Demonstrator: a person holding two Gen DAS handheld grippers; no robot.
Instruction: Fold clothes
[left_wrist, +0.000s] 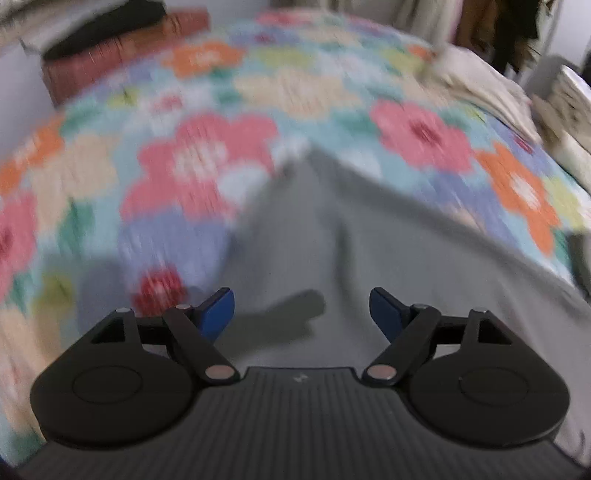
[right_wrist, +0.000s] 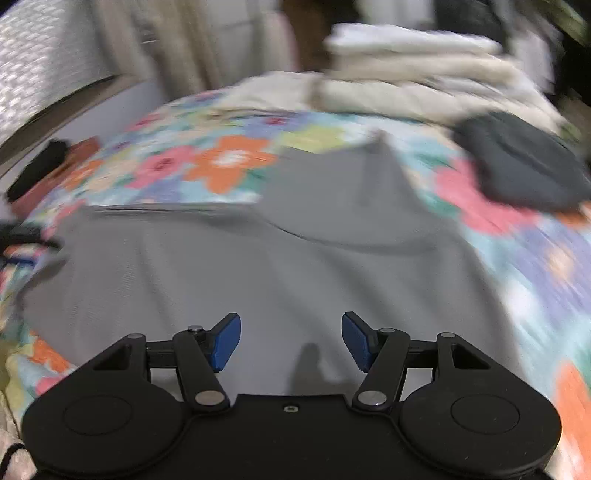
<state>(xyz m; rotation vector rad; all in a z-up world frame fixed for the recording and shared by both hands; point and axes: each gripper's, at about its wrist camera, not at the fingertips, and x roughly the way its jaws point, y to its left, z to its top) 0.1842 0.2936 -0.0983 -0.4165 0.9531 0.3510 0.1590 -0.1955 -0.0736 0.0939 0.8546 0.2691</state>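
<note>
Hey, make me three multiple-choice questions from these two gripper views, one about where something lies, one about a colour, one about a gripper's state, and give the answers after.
1. Where does the grey garment lie?
A. on the flowered bedspread
B. on a wooden floor
C. on a hanger

2. What colour are the gripper pads?
A. red
B. blue
C. yellow

3. How is the right gripper?
A. shut on the garment
B. shut on nothing
C. open, nothing between its pads

Answers: 1 A, flowered fabric surrounds the garment; 2 B, both views show blue pads; 3 C, its pads stand apart above the cloth.
</note>
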